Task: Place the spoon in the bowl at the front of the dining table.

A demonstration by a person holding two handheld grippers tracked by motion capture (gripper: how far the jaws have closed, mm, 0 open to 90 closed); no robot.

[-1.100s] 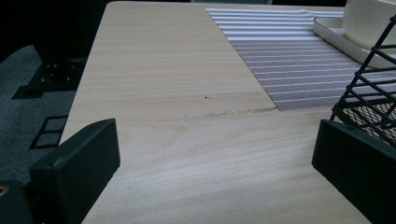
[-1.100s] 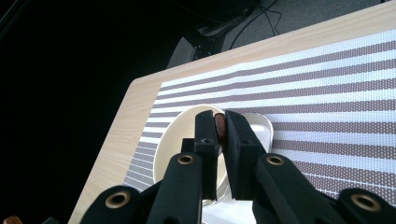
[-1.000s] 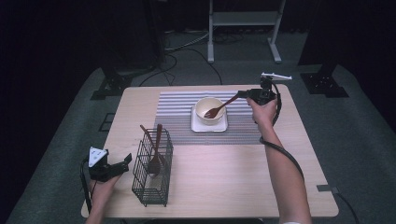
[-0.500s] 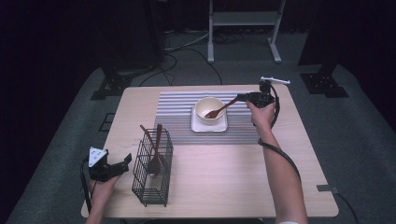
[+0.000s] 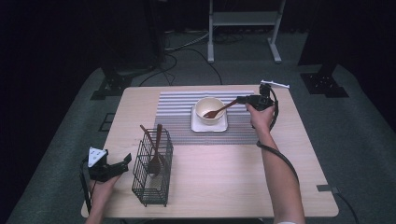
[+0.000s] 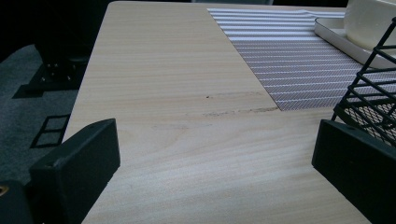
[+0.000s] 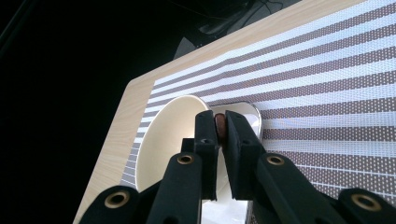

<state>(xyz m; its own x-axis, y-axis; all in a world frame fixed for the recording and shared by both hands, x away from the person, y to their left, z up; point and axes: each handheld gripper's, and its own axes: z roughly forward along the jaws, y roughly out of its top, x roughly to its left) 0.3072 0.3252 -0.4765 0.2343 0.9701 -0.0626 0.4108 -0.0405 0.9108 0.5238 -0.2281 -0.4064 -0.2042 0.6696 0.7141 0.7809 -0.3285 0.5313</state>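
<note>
Spoon (image 5: 217, 111) first: it is brown and made of wood, and its round end sits down inside the cream bowl (image 5: 209, 110). Its handle sticks out over the rim toward the right edge of the desk (image 5: 233, 182). The right tongs (image 5: 242, 99) pinch the end of that handle, so the spoon leans on a slant and does not fall. In the right gripper view, the black tips are squeezed on a bit of brown wood (image 7: 219, 129), with the bowl just behind. The jaws have just opened a tiny bit, but the handle is between them and they hold it. I think the spoon is being put down in the bowl, ready for eating.

The bowl stands on a small square white tray (image 5: 209, 125), and the tray lies on a striped mat (image 5: 177, 116) near the far edge of the desk. This looks like a set place for a meal.

A black wire basket (image 5: 152, 170) stands near the front left corner and holds more wooden spoons (image 5: 154, 154) upright, easy to grab. The left tongs (image 5: 125, 161) rest just beside it at the left edge, wide open and holding nothing.
</note>
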